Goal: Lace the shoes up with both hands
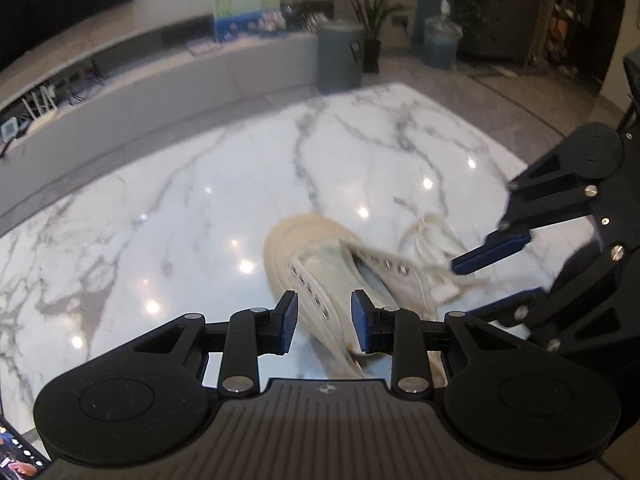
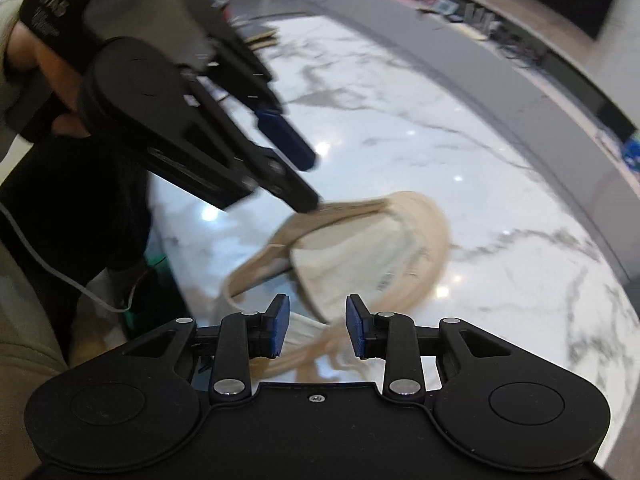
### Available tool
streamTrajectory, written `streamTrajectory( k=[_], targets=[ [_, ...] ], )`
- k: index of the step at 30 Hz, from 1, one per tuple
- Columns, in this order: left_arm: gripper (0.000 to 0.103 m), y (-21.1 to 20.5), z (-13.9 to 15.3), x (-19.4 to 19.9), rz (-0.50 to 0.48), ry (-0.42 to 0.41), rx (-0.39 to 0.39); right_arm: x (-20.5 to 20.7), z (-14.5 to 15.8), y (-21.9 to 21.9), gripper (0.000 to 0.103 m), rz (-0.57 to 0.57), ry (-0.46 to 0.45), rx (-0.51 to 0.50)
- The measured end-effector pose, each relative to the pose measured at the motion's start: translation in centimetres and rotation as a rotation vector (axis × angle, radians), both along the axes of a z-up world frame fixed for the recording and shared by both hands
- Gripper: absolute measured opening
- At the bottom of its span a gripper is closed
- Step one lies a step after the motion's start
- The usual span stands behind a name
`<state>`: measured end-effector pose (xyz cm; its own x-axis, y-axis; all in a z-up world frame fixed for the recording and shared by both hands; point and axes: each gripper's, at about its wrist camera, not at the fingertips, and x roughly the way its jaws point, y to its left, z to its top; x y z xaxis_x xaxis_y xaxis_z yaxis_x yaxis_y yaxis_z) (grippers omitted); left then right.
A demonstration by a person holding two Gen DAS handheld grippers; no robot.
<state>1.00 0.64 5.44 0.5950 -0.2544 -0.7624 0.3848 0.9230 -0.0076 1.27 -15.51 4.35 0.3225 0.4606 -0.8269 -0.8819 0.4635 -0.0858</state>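
A cream canvas shoe [image 1: 320,268] lies on the white marble table [image 1: 200,200], toe pointing away, eyelet rows unlaced and the tongue showing. Its loose cream lace [image 1: 424,236] lies bunched to the right of it. My left gripper [image 1: 324,324] is open, its jaws either side of the shoe's opening. My right gripper [image 1: 476,276] comes in from the right, open, over the lace. In the right wrist view the shoe [image 2: 360,256] is blurred, my right gripper [image 2: 314,330] is open above the lace strands [image 2: 320,352], and my left gripper [image 2: 308,184] is open at the shoe's collar.
A grey bench [image 1: 160,92] curves round the table's far side, with a grey bin [image 1: 340,56] and a potted plant [image 1: 372,12] beyond. The person's arm and a white cable [image 2: 60,276] are at the left in the right wrist view.
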Motion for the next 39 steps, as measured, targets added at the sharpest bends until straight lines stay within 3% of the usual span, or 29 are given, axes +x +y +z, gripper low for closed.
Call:
streamTrajectory(
  k=[6,10,11,15,17,18,29,39],
  targets=[
    [0.028,0.7,0.2,0.4,0.046,-0.006,0.023,1.2,0.8,-1.6,0.029,-0.140,-0.081,0.037],
    [0.028,1.1,-0.6,0.8,0.065,0.015,0.028,2.0,0.0,-1.7,0.013,-0.193,-0.081,0.026],
    [0.028,1.2,-0.8,1.0,0.071,0.021,0.026,2.1,-0.2,-1.6,0.013,-0.198,-0.080,0.023],
    [0.030,1.9,-1.7,1.2,0.098,0.045,0.029,2.4,-0.9,-1.3,0.013,-0.206,-0.074,0.008],
    [0.041,2.2,-2.0,1.3,0.094,0.052,0.009,2.5,-1.4,-1.1,0.013,-0.207,-0.073,-0.011],
    [0.042,2.4,-2.1,1.2,0.088,0.053,-0.010,2.5,-1.5,-1.1,0.013,-0.207,-0.070,-0.017],
    [0.042,2.2,-2.9,2.0,-0.006,0.069,-0.108,3.2,-2.1,-0.5,0.013,-0.168,-0.028,0.029],
    [0.042,0.6,-4.5,2.6,-0.074,0.102,-0.121,3.2,-3.4,0.9,0.013,-0.112,0.020,0.043]
  ],
)
